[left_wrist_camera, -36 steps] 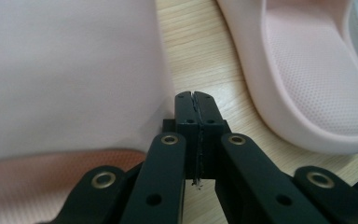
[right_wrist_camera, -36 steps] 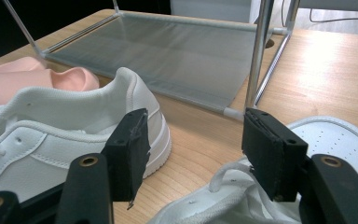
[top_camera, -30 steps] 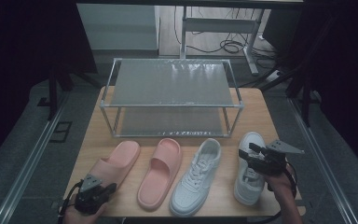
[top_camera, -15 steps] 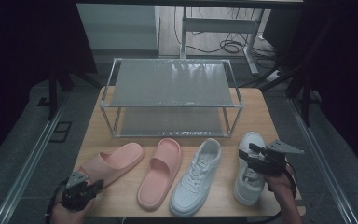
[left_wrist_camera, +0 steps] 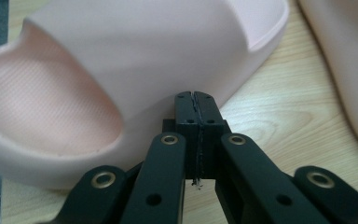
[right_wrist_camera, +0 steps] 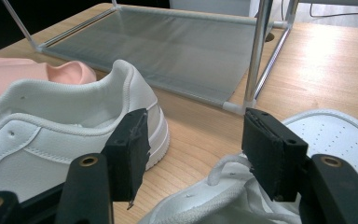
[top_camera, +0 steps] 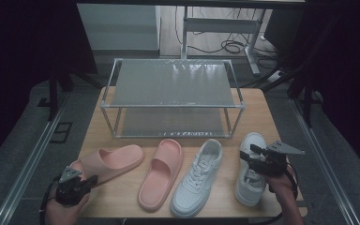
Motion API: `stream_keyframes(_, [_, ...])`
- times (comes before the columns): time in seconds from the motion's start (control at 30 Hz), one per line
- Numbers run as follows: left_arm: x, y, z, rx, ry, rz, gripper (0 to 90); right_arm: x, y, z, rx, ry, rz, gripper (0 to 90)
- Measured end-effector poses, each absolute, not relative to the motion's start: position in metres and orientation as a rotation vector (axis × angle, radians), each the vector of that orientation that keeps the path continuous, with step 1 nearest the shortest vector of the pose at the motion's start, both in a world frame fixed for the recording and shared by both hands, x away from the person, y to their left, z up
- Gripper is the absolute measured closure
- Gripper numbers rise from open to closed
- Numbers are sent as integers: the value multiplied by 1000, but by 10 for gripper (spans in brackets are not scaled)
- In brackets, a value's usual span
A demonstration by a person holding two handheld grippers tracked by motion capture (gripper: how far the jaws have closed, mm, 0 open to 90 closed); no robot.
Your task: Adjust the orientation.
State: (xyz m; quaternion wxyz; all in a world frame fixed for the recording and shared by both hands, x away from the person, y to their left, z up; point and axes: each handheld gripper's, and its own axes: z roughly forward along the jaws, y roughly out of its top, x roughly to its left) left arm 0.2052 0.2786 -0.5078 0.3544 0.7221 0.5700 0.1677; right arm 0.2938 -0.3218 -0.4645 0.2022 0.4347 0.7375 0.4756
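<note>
Left hand-held gripper (top_camera: 91,180): at the near left corner of the tabletop (top_camera: 258,105), jaws pressed fully together with nothing between them; in the left gripper view (left_wrist_camera: 196,100) the tips sit just at the side of the left slipper, contact uncertain.

Left slipper (top_camera: 110,161): pink, lying at a slant near the left edge of the tabletop, heel toward the near left corner, toe toward the middle.

Second slipper (top_camera: 161,173): pink, just right of the first, toe pointing to the rack, heel near the front edge.

Left sneaker (top_camera: 197,178): white, laced, close beside the second slipper, toe toward the rack.

Right sneaker (top_camera: 251,180): white, near the right edge of the tabletop, toe toward the rack.

Right hand-held gripper (top_camera: 246,155): above the right sneaker, jaws spread wide and holding nothing; in the right gripper view (right_wrist_camera: 196,147) the sneaker's laces lie below the gap.

Rack (top_camera: 171,84): metal-framed, two mesh shelves, standing across the far half of the tabletop, both shelves bare.
</note>
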Motion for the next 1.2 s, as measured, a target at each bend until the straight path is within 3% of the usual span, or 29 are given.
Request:
stream_keyframes(0.23, [220,258,-486,1891,1385,458,900,294,-322,-465,1215,2060,1327,420])
stream_keyframes(0.47, [268,218,-466,1955,1309,485,900,293,-322,-464,1214,2055,1334,419])
stream_keyframes(0.83, [330,190,-472,2024,1356,454,900,293,-323,-464,1214,2055,1334,419])
stream_keyframes(1.2, [362,183,-487,2075,1454,459,898,293,-323,-464,1212,2055,1338,420])
